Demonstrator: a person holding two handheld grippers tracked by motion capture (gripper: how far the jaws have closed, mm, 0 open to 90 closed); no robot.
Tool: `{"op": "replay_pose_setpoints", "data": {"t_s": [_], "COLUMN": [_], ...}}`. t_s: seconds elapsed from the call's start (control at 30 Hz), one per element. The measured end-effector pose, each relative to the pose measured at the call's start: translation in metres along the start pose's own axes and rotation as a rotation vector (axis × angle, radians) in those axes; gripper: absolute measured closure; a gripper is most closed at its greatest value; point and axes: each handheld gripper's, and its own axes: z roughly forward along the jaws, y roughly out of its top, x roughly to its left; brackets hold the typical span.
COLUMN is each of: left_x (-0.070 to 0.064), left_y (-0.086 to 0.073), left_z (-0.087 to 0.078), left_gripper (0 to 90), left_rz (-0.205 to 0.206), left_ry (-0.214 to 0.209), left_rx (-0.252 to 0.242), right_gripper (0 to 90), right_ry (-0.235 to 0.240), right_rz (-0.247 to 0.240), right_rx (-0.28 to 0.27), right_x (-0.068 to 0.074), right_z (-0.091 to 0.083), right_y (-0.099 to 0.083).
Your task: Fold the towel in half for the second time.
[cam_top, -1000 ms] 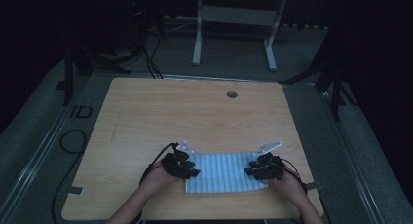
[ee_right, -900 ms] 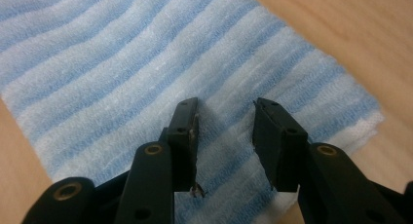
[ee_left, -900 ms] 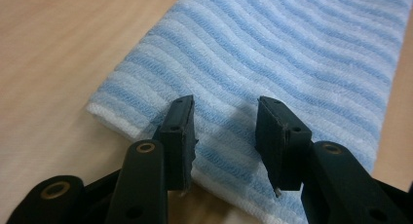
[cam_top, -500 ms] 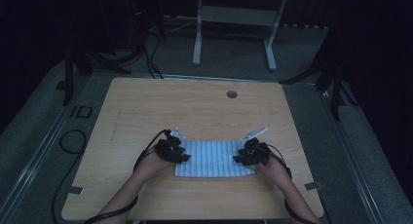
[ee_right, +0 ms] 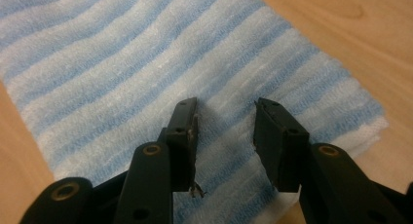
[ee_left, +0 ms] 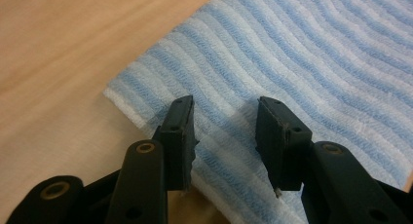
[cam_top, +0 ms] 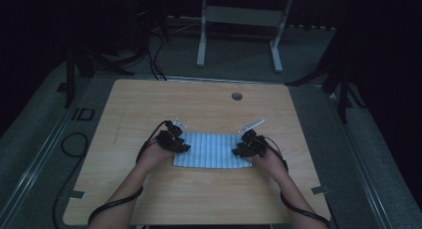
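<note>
Pale wood worktop (cam_top: 209, 109) fills the middle of the high view, with dark floor and metal stand legs beyond it at the top of the frame. Nearest, at the bottom of that view, two forearms come in and reach up to a blue-and-white striped cloth (cam_top: 211, 150) lying folded flat, a little below the centre of the frame. The left tool (cam_top: 175, 141) sits at the cloth's left end, the right tool (cam_top: 246, 146) at its right end, well apart from each other.

In the left tool's own view its jaws stand parted to a moderate gap over the cloth (ee_left: 292, 63), near a corner at centre left of the frame, with nothing gripped between them. In the right tool's view the jaws are likewise parted over the cloth (ee_right: 146, 53), near its layered edge at the lower right, holding nothing. Farther up the high view, a small round hole (cam_top: 237, 96) shows in the worktop near its far edge.
</note>
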Motion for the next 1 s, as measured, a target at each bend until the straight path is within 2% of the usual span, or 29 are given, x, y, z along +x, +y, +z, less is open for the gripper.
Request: {"op": "replay_pose_setpoints", "data": {"t_s": [0.2,0.33,0.43,0.5,0.53,0.6,0.67,0.7,0.83,0.9,0.97,1.0], "left_x": [0.012,0.012,0.006,0.004,0.0,-0.003,-0.004,-0.005,-0.01,-0.012,-0.015,-0.018], "left_y": [0.001,0.001,0.0,0.0,-0.001,-0.003,-0.004,-0.008,-0.015,-0.017,-0.02,-0.022], "left_z": [0.001,-0.001,-0.008,-0.011,-0.014,-0.017,-0.018,-0.021,-0.024,-0.023,-0.022,-0.021], "left_gripper": [57.9,55.3,47.2,45.2,41.8,37.8,33.0,31.3,24.1,16.1,13.2,11.6], "left_rz": [-0.043,-0.053,-0.069,-0.077,-0.069,-0.067,-0.074,-0.097,-0.083,-0.075,-0.062,-0.063], "left_ry": [-0.002,-0.001,-0.017,-0.032,-0.042,-0.051,-0.061,-0.089,-0.093,-0.1,-0.09,-0.063], "left_rx": [-0.022,-0.029,-0.057,-0.069,-0.076,-0.087,-0.094,-0.103,-0.114,-0.111,-0.118,-0.141], "right_gripper": [59.8,58.9,45.7,43.5,36.8,32.2,21.6,14.3,12.4,12.4,12.4,12.2], "right_ry": [-0.008,-0.004,-0.011,-0.018,-0.015,-0.033,-0.04,-0.024,-0.013,-0.005,-0.002,-0.002], "right_rz": [0.022,0.021,0.005,-0.005,-0.008,-0.005,-0.007,-0.012,-0.025,-0.024,-0.018,-0.015], "right_rx": [-0.029,-0.03,-0.042,-0.048,-0.065,-0.092,-0.126,-0.139,-0.176,-0.197,-0.208,-0.209], "right_x": [-0.007,-0.008,-0.006,-0.005,-0.003,-0.001,0.0,0.0,0.001,0.0,-0.001,-0.001], "right_z": [0.007,0.008,0.005,0.004,0.001,-0.003,-0.007,-0.01,-0.017,-0.019,-0.021,-0.021], "right_y": [0.009,0.01,0.011,0.011,0.012,0.012,0.011,0.009,0.001,-0.005,-0.01,-0.012]}}
